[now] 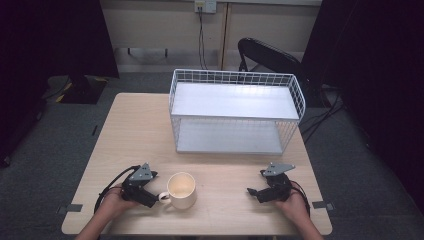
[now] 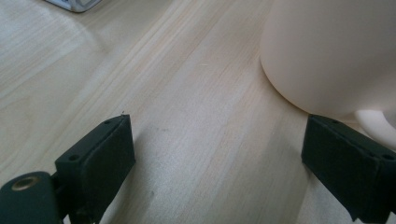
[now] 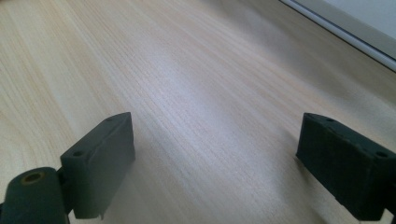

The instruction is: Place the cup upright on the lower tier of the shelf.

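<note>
The mug (image 1: 181, 190) stands upright on the tabletop (image 1: 135, 135) near its front edge, handle toward the left tool (image 1: 159, 196), whose wide-open, empty jaws sit beside that handle. The right tool (image 1: 252, 192) rests well apart, wide open, empty. The rack (image 1: 235, 112) stands behind, shelves bare.

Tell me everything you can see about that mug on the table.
The mug is cream, smooth and glossy, likely ceramic. It stands upright near the front edge of the wooden table, in front of the white wire rack. It looks empty. Its handle points toward the person's left hand. The left tool is open right beside it; in the left gripper view one jaw sits next to the handle, though contact is unclear.
</note>
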Tool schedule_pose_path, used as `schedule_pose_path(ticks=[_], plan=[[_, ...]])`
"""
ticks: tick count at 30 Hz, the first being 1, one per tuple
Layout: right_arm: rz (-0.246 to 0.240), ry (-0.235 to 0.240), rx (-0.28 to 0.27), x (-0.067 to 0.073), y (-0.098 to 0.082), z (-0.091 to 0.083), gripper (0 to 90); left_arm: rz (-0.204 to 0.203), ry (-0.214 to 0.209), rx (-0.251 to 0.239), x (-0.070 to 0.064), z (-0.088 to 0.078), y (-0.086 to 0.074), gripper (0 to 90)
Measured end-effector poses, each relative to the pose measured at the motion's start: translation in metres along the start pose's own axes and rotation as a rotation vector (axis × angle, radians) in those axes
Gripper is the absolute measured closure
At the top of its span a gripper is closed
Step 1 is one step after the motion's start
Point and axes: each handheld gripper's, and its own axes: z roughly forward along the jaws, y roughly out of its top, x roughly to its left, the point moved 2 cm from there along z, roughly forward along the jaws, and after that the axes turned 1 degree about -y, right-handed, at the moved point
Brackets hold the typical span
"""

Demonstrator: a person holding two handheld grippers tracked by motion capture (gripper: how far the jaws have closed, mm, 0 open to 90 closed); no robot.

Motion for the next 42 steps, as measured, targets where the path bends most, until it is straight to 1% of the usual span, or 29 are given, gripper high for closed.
schedule_pose_path(ticks=[4,5,6,7,8,9,10,11,12,13,14,15,16,17,18,21,23,25,26,27,28,29,32,34,35,37,39,40,42], plan=[[0.001,0.000,0.000,0.000,0.000,0.000,10.5,-0.007,0.010,0.006,0.000,-0.001,0.000,8.9],[0.001,0.000,0.000,0.000,0.000,0.000,10.5,-0.008,0.013,0.016,0.000,-0.001,0.000,9.1],[0.003,-0.001,0.001,0.000,0.000,0.000,10.5,-0.022,0.025,0.037,0.000,-0.002,0.002,9.8],[0.003,-0.001,0.001,0.000,0.000,0.000,10.5,-0.022,0.025,0.037,0.000,-0.002,0.002,11.9],[0.003,-0.001,0.001,0.000,0.000,0.000,10.6,-0.044,0.042,0.051,0.000,-0.003,0.005,11.9],[0.004,-0.001,0.001,0.000,0.000,0.000,10.6,-0.056,0.041,0.056,0.001,-0.004,0.005,15.7],[0.005,-0.002,0.001,0.000,0.000,-0.001,10.6,-0.084,0.032,0.056,0.002,-0.005,0.006,16.1],[0.006,-0.003,0.001,0.000,-0.001,-0.001,10.6,-0.101,0.026,0.051,0.003,-0.005,0.007,16.4],[0.006,-0.003,0.001,0.000,-0.001,-0.001,10.6,-0.101,0.026,0.051,0.003,-0.005,0.007,17.4],[0.006,-0.003,0.001,0.000,-0.001,-0.001,10.6,-0.117,0.024,0.056,0.004,-0.006,0.007,17.4],[0.006,-0.003,0.001,0.000,-0.001,-0.001,10.6,-0.141,0.020,0.068,0.005,-0.008,0.008,18.9],[0.006,-0.003,0.001,0.000,-0.001,-0.001,10.6,-0.177,0.020,0.083,0.007,-0.011,0.009,21.6],[0.006,-0.002,0.001,0.000,-0.001,-0.001,10.6,-0.177,0.020,0.083,0.007,-0.011,0.009,22.2],[0.006,-0.003,0.001,0.000,-0.001,-0.001,10.6,-0.189,0.011,0.082,0.009,-0.015,0.009,23.1],[0.006,-0.002,0.001,0.000,-0.001,-0.001,10.6,-0.189,0.011,0.082,0.009,-0.015,0.009,23.7],[0.006,-0.003,0.001,0.000,-0.001,-0.001,10.6,-0.197,0.016,0.079,0.010,-0.022,0.014,23.2],[0.006,-0.003,0.001,0.000,-0.001,-0.001,10.6,-0.203,0.016,0.068,0.010,-0.026,0.019,22.8],[0.006,-0.003,0.001,0.000,-0.001,-0.001,10.6,-0.205,0.013,0.043,0.011,-0.034,0.025,23.5],[0.006,-0.003,0.001,0.000,-0.001,-0.001,10.6,-0.205,0.013,0.043,0.011,-0.034,0.025,23.2],[0.006,-0.003,0.000,0.000,-0.001,-0.001,10.6,-0.217,0.013,0.026,0.010,-0.038,0.030,23.1],[0.006,-0.003,0.000,0.000,-0.001,-0.001,10.6,-0.217,0.013,0.026,0.010,-0.038,0.030,23.1],[0.006,-0.004,0.001,0.000,-0.001,-0.001,10.6,-0.218,0.010,0.015,0.010,-0.040,0.033,23.1],[0.006,-0.004,0.000,0.000,-0.001,-0.001,10.6,-0.198,0.013,0.000,0.006,-0.044,0.040,23.0],[0.007,-0.006,0.001,0.001,-0.001,-0.001,10.6,-0.184,-0.002,-0.010,0.002,-0.046,0.048,22.5],[0.008,-0.006,0.001,0.001,-0.001,-0.001,10.6,-0.184,-0.002,-0.010,0.002,-0.046,0.048,22.4],[0.009,-0.007,0.000,0.001,-0.001,-0.001,10.6,-0.171,-0.010,-0.015,-0.002,-0.047,0.053,22.3],[0.010,-0.009,0.000,0.001,-0.001,-0.001,10.6,-0.165,-0.013,-0.014,-0.004,-0.048,0.057,22.2],[0.010,-0.010,0.000,0.001,-0.001,-0.001,10.7,-0.159,-0.021,-0.010,-0.006,-0.048,0.060,22.0],[0.011,-0.010,0.000,0.001,-0.001,-0.001,10.7,-0.149,-0.021,-0.010,-0.009,-0.048,0.064,22.1]])
